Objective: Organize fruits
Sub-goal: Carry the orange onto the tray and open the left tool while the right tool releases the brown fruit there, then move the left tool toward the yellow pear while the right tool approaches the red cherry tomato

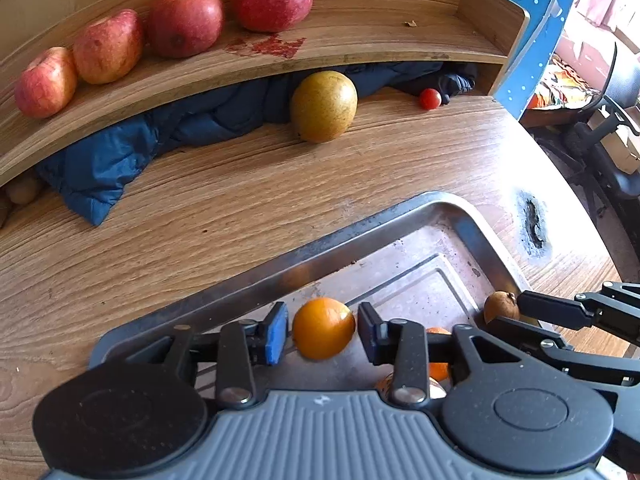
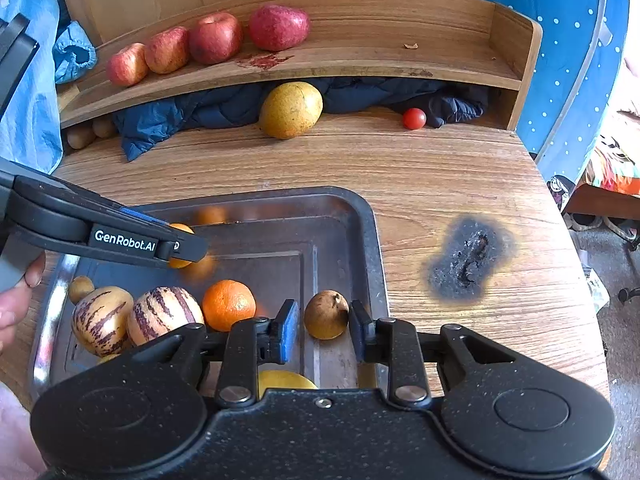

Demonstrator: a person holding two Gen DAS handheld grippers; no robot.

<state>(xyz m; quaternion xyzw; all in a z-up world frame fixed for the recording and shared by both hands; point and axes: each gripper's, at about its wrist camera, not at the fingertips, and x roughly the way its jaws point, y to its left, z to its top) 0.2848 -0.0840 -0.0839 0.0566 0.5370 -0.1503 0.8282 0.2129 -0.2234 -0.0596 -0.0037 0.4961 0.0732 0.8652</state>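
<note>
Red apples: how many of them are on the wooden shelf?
4. They lie in a row on the left part of the shelf: the first apple at the left end, the second, the third, and the fourth near the middle. None seems hidden.

We are in a lived-in home, not a lab or shop. We see a worn wooden table (image 2: 400, 168) with a burn mark (image 2: 468, 260) scorched into its right side, and a curved wooden shelf (image 2: 360, 60) at its far edge. A dark blue quilted jacket (image 2: 192, 116) is stuffed under the shelf. Behind hangs a blue polka-dot cloth (image 2: 560, 20), and at far right a colourful patterned fabric (image 2: 612, 168) lies beyond the table.
</note>
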